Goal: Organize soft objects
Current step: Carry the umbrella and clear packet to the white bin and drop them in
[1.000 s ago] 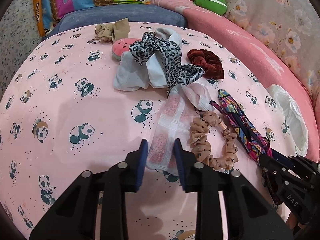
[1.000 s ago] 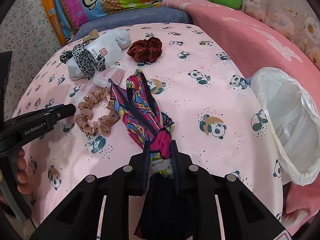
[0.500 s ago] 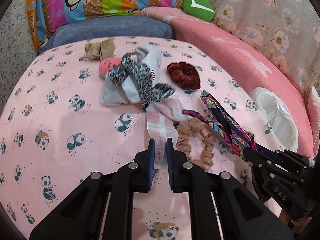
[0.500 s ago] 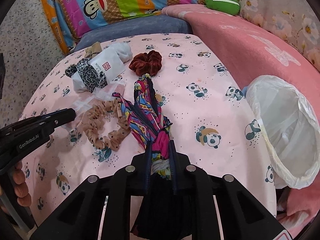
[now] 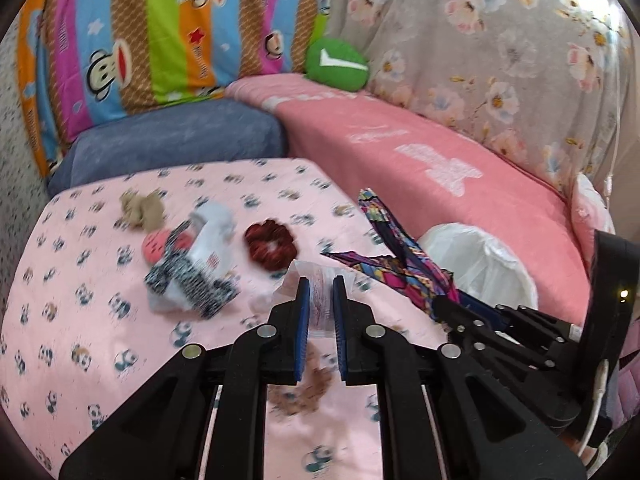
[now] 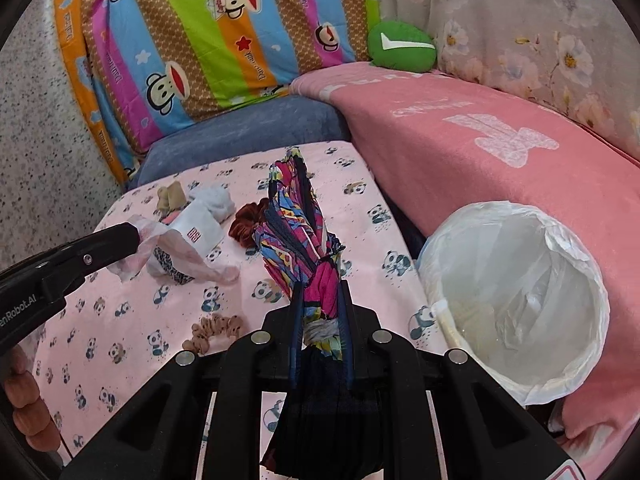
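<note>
My left gripper (image 5: 319,284) is shut on a clear plastic wrapper (image 5: 318,300) with a pink print, lifted off the panda sheet; in the right wrist view the clear plastic wrapper (image 6: 176,252) dangles from the left gripper (image 6: 134,232). My right gripper (image 6: 320,292) is shut on a multicoloured fabric headband (image 6: 298,224), held up in the air; the left wrist view shows the multicoloured fabric headband (image 5: 394,256) to the right. On the sheet lie a maroon scrunchie (image 5: 270,244), a tan scrunchie (image 6: 214,330), a leopard-print scrunchie over a white packet (image 5: 192,276) and a beige sock bundle (image 5: 142,208).
A bin lined with a white plastic bag (image 6: 516,300) stands open at the table's right edge, beside the pink sofa cover (image 6: 500,148). A green round cushion (image 6: 400,46) and striped monkey cushion (image 6: 208,40) lean behind. A person's fingers (image 6: 24,412) show at the left.
The left gripper has shut on the plastic wrapper and lifted it off the sheet. Both grippers have risen and tilted up; the headband now hangs clear of the table.
</note>
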A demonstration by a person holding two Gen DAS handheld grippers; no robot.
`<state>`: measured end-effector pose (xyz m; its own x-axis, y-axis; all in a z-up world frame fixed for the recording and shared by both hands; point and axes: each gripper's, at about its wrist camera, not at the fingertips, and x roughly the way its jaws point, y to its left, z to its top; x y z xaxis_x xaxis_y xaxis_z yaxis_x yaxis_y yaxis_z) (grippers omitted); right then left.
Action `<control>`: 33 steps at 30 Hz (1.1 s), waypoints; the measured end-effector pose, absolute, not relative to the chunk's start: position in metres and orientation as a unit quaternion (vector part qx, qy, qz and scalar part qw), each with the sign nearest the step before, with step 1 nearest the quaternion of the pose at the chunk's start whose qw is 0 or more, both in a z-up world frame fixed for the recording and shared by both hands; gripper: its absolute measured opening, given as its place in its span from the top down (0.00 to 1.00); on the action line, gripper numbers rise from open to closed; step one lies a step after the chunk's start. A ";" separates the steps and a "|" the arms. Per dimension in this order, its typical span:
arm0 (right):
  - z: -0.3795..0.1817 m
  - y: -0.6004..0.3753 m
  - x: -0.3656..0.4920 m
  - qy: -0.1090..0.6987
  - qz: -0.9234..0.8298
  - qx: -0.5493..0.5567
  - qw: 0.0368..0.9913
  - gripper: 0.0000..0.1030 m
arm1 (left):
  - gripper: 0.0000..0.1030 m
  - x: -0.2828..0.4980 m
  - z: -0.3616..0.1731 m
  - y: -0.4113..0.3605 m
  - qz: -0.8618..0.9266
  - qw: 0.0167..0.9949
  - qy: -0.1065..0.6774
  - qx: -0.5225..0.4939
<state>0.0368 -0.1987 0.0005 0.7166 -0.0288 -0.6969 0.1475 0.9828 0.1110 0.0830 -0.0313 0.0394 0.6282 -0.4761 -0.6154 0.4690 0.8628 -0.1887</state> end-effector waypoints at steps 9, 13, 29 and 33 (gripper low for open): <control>0.020 -0.263 0.015 0.333 -0.113 0.127 0.928 0.86 | 0.89 0.069 0.067 -0.105 -0.332 0.888 0.318 0.009; 0.022 -0.286 0.005 0.324 -0.141 0.142 0.925 0.86 | 0.89 0.064 0.072 -0.138 -0.358 0.879 0.314 0.015; 0.010 -0.348 -0.022 0.319 -0.211 0.200 0.902 0.85 | 0.89 0.062 0.073 -0.220 -0.432 0.842 0.322 0.022; 0.007 -0.353 -0.022 0.322 -0.214 0.205 0.899 0.85 | 0.89 0.066 0.063 -0.229 -0.432 0.837 0.334 0.028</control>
